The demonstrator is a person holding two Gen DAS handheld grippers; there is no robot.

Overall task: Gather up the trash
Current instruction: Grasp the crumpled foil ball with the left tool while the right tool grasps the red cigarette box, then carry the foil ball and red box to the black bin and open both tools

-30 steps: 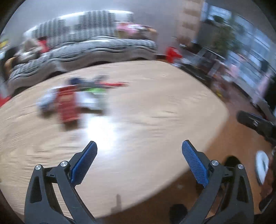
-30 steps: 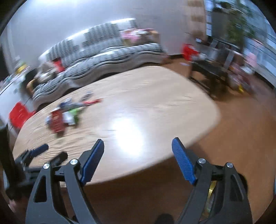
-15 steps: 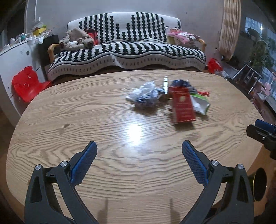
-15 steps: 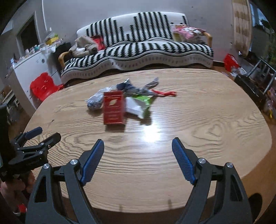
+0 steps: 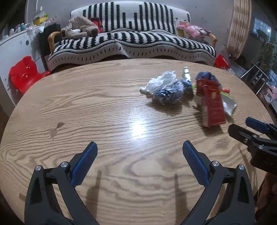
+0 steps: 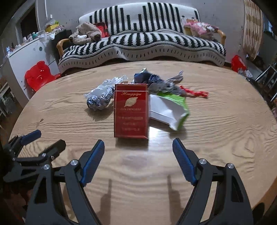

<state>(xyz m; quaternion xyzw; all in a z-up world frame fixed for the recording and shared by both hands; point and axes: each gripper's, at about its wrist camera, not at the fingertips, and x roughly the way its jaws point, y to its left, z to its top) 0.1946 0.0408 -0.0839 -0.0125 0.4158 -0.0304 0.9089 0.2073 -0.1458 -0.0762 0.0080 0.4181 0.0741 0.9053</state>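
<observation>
Both tools have come closer to the trash pile since the earlier frame. On the wooden table [image 6: 225,138], the red cigarette pack [image 6: 131,114] lies straight ahead of the right tool [image 6: 138,147], its long axis pointing away from it. Right tool is wide open and empty; the left tool [image 5: 138,148], also open, is farther off.

Striped sofa [image 6: 142,39] stands against grey wall [image 6: 69,10]; red chair [image 6: 39,75] and white cabinet [image 6: 27,57] at left.
</observation>
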